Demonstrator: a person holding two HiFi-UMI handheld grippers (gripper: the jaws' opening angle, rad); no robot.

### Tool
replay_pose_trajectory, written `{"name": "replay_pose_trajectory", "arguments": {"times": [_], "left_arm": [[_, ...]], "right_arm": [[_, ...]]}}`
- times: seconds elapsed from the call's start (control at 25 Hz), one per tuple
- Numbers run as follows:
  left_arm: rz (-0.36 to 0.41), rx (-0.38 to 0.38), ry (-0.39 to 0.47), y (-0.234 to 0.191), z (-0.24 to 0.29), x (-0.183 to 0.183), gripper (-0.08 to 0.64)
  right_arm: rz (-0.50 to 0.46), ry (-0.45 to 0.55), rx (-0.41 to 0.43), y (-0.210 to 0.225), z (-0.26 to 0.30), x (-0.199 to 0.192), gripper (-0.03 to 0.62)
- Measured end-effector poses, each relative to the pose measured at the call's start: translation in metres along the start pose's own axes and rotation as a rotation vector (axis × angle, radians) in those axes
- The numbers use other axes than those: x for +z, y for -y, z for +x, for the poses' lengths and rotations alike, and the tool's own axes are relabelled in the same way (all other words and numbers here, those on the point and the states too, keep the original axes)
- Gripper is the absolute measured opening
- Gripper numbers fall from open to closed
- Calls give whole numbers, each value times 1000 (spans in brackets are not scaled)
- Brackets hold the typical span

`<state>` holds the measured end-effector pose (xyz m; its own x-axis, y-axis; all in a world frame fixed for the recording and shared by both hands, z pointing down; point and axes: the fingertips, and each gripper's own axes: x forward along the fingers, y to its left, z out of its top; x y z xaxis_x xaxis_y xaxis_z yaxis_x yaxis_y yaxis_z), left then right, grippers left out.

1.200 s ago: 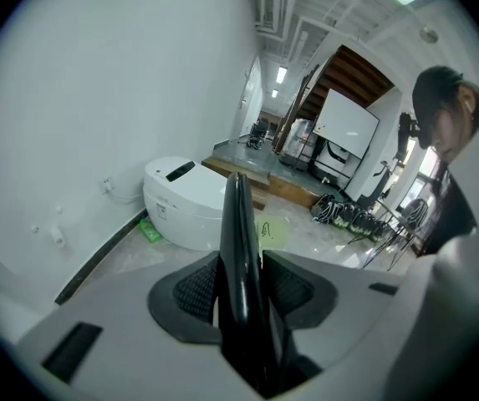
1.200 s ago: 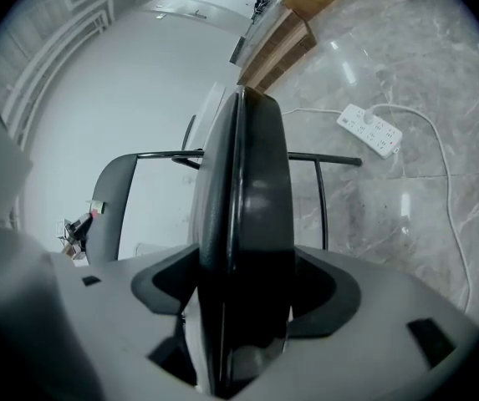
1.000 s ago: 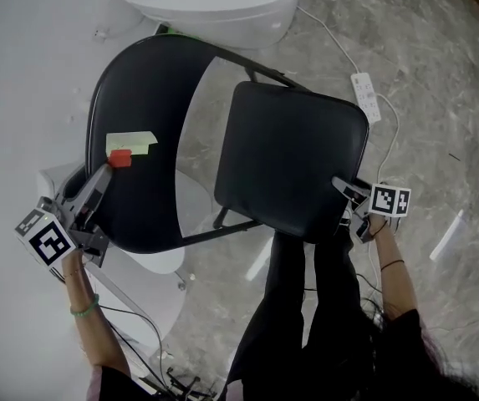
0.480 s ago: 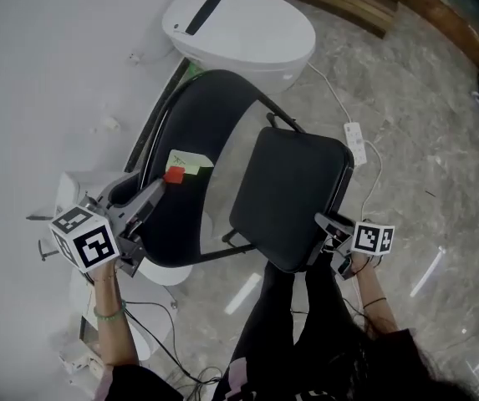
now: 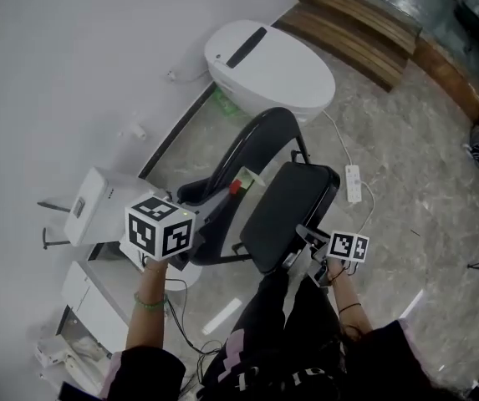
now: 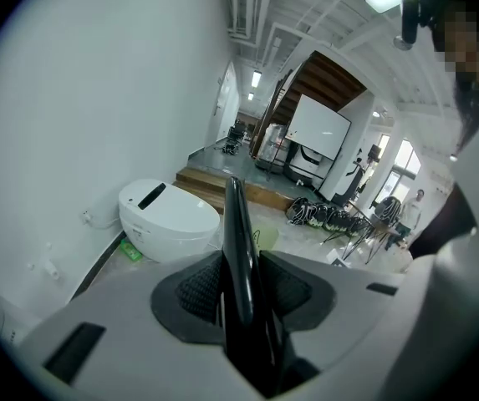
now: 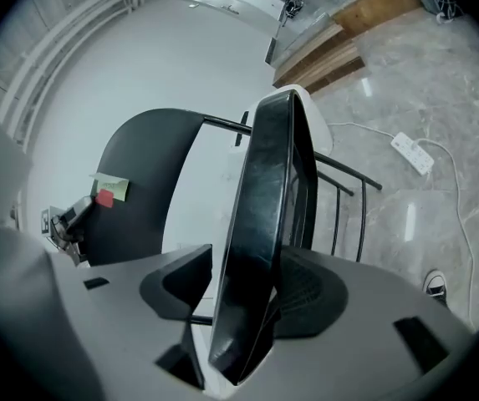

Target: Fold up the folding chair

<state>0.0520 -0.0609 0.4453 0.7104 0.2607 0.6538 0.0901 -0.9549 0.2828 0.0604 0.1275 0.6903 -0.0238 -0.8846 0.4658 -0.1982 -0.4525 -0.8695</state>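
Observation:
The black folding chair stands half folded by the wall, its seat (image 5: pixel 285 211) tipped up close to the backrest (image 5: pixel 252 140). A yellow sticky note (image 5: pixel 246 177) is stuck on the backrest. My left gripper (image 5: pixel 229 195) grips the backrest's side edge (image 6: pixel 235 241); its jaws are closing, and both pads press on the edge. My right gripper (image 5: pixel 303 235) holds the seat's front edge (image 7: pixel 264 215); those jaws are closing too, with the seat clamped between the pads. In the right gripper view the backrest (image 7: pixel 139 182) and my left gripper (image 7: pixel 73 217) show at the left.
A white toilet (image 5: pixel 268 65) stands just behind the chair against the white wall. A power strip (image 5: pixel 353 182) with its cord lies on the stone floor to the right. Wooden steps (image 5: pixel 364 27) lie beyond. A white box (image 5: pixel 97 207) and cables sit at my left.
Both grippers have risen with the chair. The seat has swung up towards the backrest, so the chair looks much narrower. The head view now takes in more of the room.

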Motion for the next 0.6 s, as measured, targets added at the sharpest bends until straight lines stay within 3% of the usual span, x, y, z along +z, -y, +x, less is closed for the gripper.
{"name": "replay_pose_trajectory", "arguments": {"times": [0.16,0.32,0.6], "left_arm": [[-41,-60,13,1,-8,8,129],[-1,-14,-5,-7,-15,10,127],[-16,-13,-11,-11,-24,21,126]], "right_arm": [[-8,13,-16,-21,16,6,235],[-106,-58,-40,-44,38,3,235],[-150,-128,40,-95,87,15,223]]}}
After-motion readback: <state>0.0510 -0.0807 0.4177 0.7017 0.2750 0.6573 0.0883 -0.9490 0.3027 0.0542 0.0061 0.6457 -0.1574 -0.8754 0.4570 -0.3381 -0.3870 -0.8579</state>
